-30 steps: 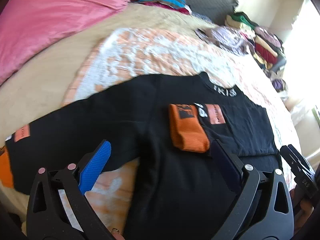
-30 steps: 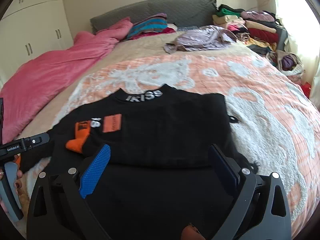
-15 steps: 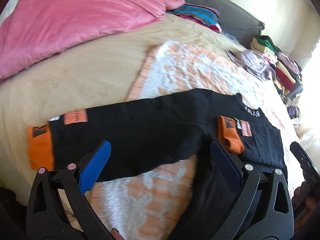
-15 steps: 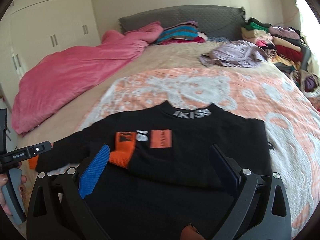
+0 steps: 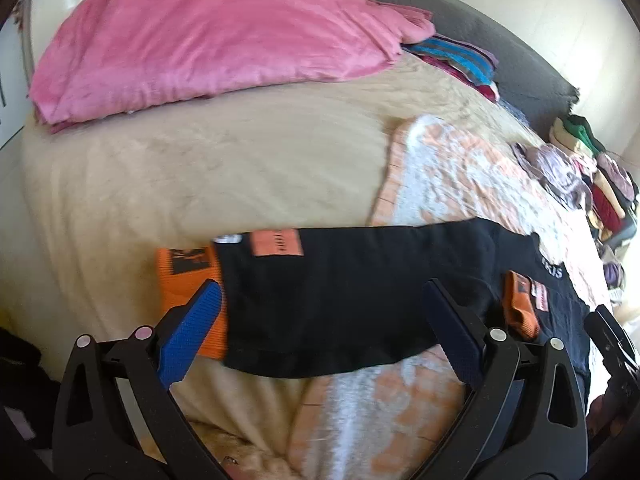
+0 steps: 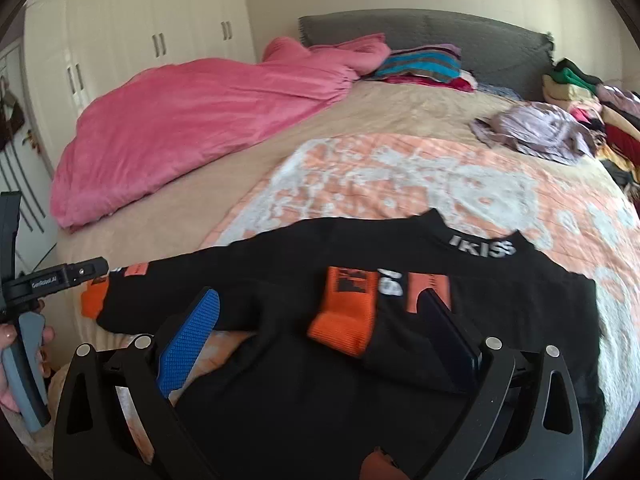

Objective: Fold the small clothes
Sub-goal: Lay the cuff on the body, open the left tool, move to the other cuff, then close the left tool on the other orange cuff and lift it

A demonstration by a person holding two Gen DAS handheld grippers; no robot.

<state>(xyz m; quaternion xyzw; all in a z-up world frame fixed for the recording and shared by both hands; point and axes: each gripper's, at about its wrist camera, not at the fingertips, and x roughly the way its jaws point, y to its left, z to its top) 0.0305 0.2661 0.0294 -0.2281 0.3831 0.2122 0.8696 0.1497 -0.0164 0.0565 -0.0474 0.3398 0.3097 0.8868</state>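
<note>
A black sweater (image 6: 460, 320) with orange cuffs lies flat on the bed. Its right sleeve is folded across the chest, orange cuff (image 6: 344, 312) on top. Its left sleeve (image 5: 340, 292) stretches out to the side, ending in an orange cuff (image 5: 188, 276). My left gripper (image 5: 320, 328) is open and empty, just above the outstretched sleeve, its blue pad (image 5: 188, 332) near the cuff. My right gripper (image 6: 324, 340) is open and empty over the sweater's body. The left gripper's handle (image 6: 24, 292) shows at the left edge of the right wrist view.
The sweater lies on an orange-and-white blanket (image 6: 400, 176) over a beige bedspread (image 5: 200, 168). A pink duvet (image 5: 208, 36) is heaped at the head side. Striped folded clothes (image 6: 424, 64) sit by the grey headboard. A lilac garment (image 6: 532, 128) and stacked clothes (image 6: 600, 112) lie at right.
My left gripper has swung left along the outstretched sleeve to its orange cuff. My right gripper has also turned left, from the sweater's body toward the folded cuff. Both stay open.
</note>
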